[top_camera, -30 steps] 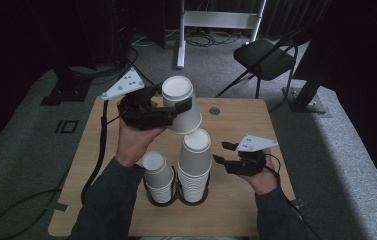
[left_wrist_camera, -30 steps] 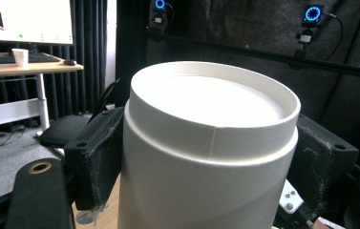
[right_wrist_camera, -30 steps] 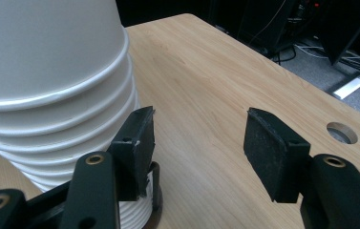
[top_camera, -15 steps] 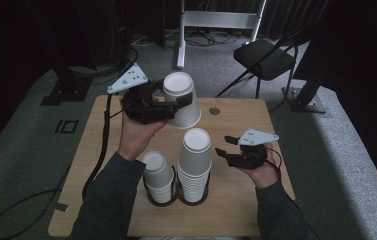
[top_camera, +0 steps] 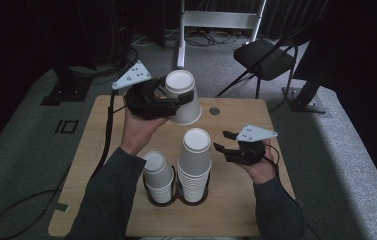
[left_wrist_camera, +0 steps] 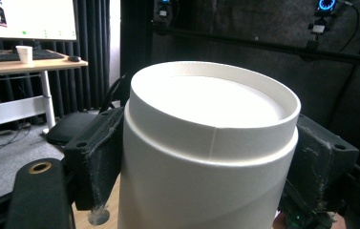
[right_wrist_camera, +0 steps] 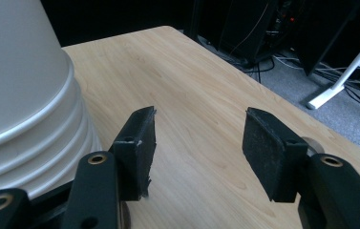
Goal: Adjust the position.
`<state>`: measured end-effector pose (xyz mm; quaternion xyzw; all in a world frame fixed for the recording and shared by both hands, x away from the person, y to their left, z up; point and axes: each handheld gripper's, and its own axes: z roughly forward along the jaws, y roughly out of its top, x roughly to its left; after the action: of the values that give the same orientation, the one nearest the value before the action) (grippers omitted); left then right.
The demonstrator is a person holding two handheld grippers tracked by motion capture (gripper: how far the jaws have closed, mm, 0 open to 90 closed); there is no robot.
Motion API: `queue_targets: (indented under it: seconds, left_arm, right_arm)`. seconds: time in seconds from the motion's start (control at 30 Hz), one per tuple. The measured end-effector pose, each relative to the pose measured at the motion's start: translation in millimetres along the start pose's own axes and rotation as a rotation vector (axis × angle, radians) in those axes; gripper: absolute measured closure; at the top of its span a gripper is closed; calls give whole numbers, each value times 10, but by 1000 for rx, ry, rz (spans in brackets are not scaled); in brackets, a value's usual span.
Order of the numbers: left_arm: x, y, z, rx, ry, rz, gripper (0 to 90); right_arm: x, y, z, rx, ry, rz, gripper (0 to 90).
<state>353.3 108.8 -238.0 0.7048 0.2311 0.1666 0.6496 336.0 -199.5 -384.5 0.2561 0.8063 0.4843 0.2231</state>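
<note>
White paper cup (top_camera: 182, 97) clamped upside-down in left gripper (top_camera: 168, 102), raised above table (top_camera: 236, 200). Right gripper (top_camera: 224, 146) held with jaws apart, gripping nothing, just beside taller cup stack (top_camera: 194, 165); shorter stack (top_camera: 158, 176) beyond it.

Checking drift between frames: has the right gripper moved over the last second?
Yes. In the high view the right gripper has slid toward the person's right and slightly nearer, opening a gap from the taller cup stack it was beside.
</note>
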Motion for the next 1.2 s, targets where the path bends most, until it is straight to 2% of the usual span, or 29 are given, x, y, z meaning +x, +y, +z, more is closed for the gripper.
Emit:
queue_targets:
  seconds: [0.23,0.4,0.6,0.93,1.2]
  left_arm:
    - [59,-11,12,6,-18,9,216]
    - [108,-30,46,32,-38,27,216]
    - [198,-46,85,56,-47,22,216]
    - [275,-84,136,79,-26,21,216]
    - [328,-128,167,64,-15,14,216]
  right_arm:
    - [-5,45,47,-9,1,-12,459]
    - [-10,121,101,-26,6,-33,463]
    - [-40,174,158,-48,0,-23,463]
    - [-36,271,223,-72,-1,-51,466]
    - [-62,356,263,-109,-17,-59,460]
